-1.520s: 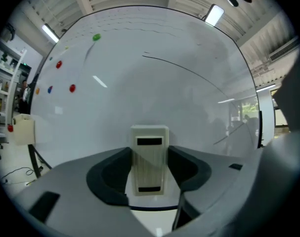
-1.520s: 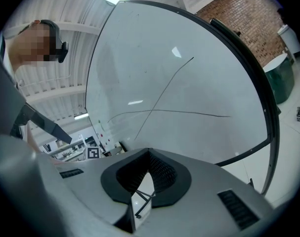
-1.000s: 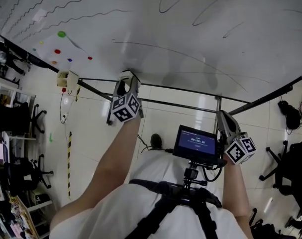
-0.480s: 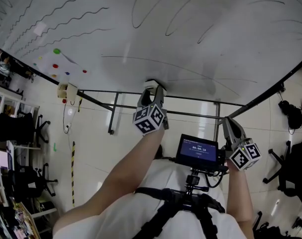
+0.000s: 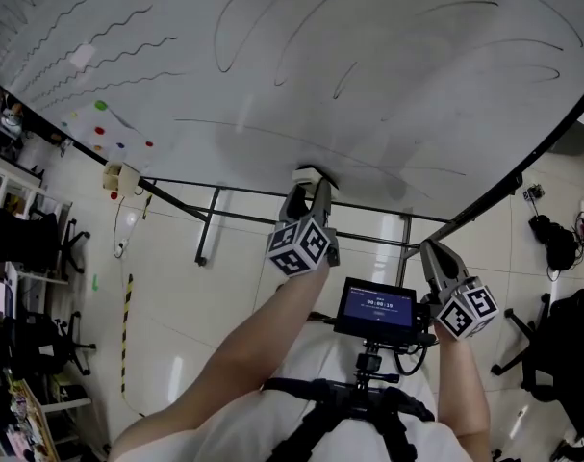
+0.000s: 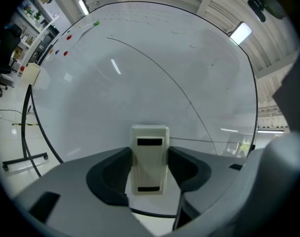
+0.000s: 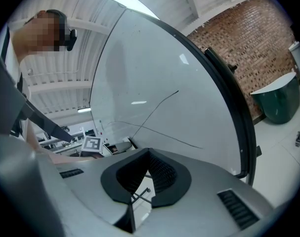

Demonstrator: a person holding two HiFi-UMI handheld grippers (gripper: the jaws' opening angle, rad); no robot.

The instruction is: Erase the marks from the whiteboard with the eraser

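The whiteboard (image 5: 368, 85) carries long curved black marks (image 5: 217, 51) and wavy lines at its upper left. My left gripper (image 5: 309, 187) is shut on a cream eraser (image 5: 307, 174), which is pressed against the board's lower part. In the left gripper view the eraser (image 6: 149, 157) stands upright between the jaws of the left gripper (image 6: 149, 169), with a thin arc mark (image 6: 174, 83) above it on the whiteboard (image 6: 115, 98). My right gripper (image 5: 430, 249) hangs low at the right, away from the board. In its own view the right gripper (image 7: 149, 150) is shut on nothing.
Coloured magnets (image 5: 101, 106) dot the board's left end, with a white box (image 5: 118, 176) below them. The black stand frame (image 5: 215, 215) runs under the board. A small monitor (image 5: 378, 308) sits on the chest rig. Office chairs (image 5: 12, 234) stand left; a green bin (image 7: 280, 100) stands right.
My left gripper has carried the eraser to the right along the board's lower part. The right gripper has stayed low and shut.
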